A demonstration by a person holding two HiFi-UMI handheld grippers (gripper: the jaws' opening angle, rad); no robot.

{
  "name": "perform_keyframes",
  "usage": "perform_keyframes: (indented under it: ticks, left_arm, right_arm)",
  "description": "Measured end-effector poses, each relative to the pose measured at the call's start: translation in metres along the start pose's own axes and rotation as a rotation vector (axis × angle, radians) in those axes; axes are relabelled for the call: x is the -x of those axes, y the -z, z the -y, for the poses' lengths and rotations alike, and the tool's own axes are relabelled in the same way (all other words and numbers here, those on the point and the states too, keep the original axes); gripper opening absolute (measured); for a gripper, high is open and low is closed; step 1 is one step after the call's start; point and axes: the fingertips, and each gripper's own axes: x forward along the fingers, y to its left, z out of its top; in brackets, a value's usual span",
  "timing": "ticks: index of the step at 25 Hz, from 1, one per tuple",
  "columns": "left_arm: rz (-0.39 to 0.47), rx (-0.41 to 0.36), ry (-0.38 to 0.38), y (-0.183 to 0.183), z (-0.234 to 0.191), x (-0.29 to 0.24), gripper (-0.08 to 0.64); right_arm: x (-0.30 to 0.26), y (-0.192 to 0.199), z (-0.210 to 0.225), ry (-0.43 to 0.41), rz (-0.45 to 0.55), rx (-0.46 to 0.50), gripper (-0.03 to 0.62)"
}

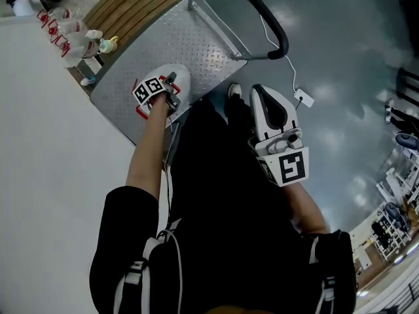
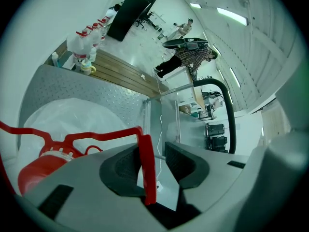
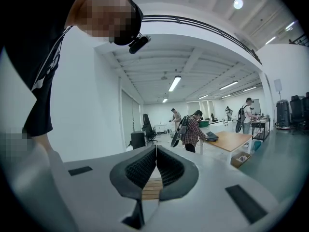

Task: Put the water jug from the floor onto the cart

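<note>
Rounded translucent water jug (image 1: 181, 77) sits on studded diamond-plate metal cart (image 1: 167, 34)

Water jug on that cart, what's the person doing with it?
A person works a gripper in each hand. The water jug sits on the metal deck of the cart. The left gripper has its jaws apart around the jug's red handle, not pinching it. The right gripper is shut, empty, held aside.
</note>
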Motion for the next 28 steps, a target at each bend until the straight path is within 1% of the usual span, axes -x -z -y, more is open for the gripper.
perform_keyframes:
  ticks: [1,3,5,8,10,12,15,17,19,23,24,25,26,28]
  left_arm:
    - [-0.008,0.0,0.018,0.001,0.004,-0.003,0.156]
    - [-0.028,-0.004,0.047,0.003,0.012,-0.006,0.172]
    - [-0.039,-0.004,0.059,0.005,0.015,-0.005,0.187]
    - [-0.029,0.003,0.07,0.006,0.013,0.0,0.199]
    - [-0.022,0.016,0.095,0.006,0.012,0.001,0.216]
    - [-0.013,0.051,0.126,0.006,0.013,0.002,0.232]
    - [0.009,0.138,0.168,0.005,0.015,0.0,0.249]
    - [0.015,0.171,0.178,0.007,0.015,0.0,0.256]
    - [0.018,0.166,0.166,0.01,0.013,0.003,0.261]
    - [0.012,0.125,0.132,0.017,0.015,0.004,0.267]
    - [0.008,0.118,0.131,0.018,0.018,0.003,0.274]
    - [0.003,0.112,0.128,0.019,0.021,0.002,0.307]
    - [-0.002,0.104,0.124,0.019,0.022,0.0,0.322]
    - [-0.004,0.082,0.113,0.018,0.024,0.0,0.325]
  right_arm:
    - [0.001,0.0,0.002,0.005,0.0,0.001,0.018]
    - [0.002,-0.002,0.004,0.008,0.004,0.002,0.018]
    - [0.003,-0.005,0.004,0.004,0.006,0.003,0.018]
    - [0.005,-0.006,0.004,0.004,0.018,-0.002,0.018]
    - [0.006,-0.005,0.003,0.003,0.017,-0.004,0.018]
    - [0.006,-0.005,0.004,-0.002,0.015,-0.006,0.018]
    - [0.007,-0.006,0.006,-0.007,0.016,-0.007,0.017]
    - [0.011,-0.008,0.007,-0.004,0.022,-0.002,0.018]
    - [0.016,-0.01,0.007,0.004,0.029,0.002,0.018]
    - [0.02,-0.012,0.014,0.017,0.042,-0.002,0.018]
    - [0.02,-0.014,0.016,0.015,0.047,-0.002,0.018]
    - [0.02,-0.015,0.017,0.011,0.05,-0.001,0.018]
    - [0.02,-0.015,0.019,0.007,0.048,-0.001,0.018]
    - [0.019,-0.015,0.022,0.004,0.041,-0.005,0.018]
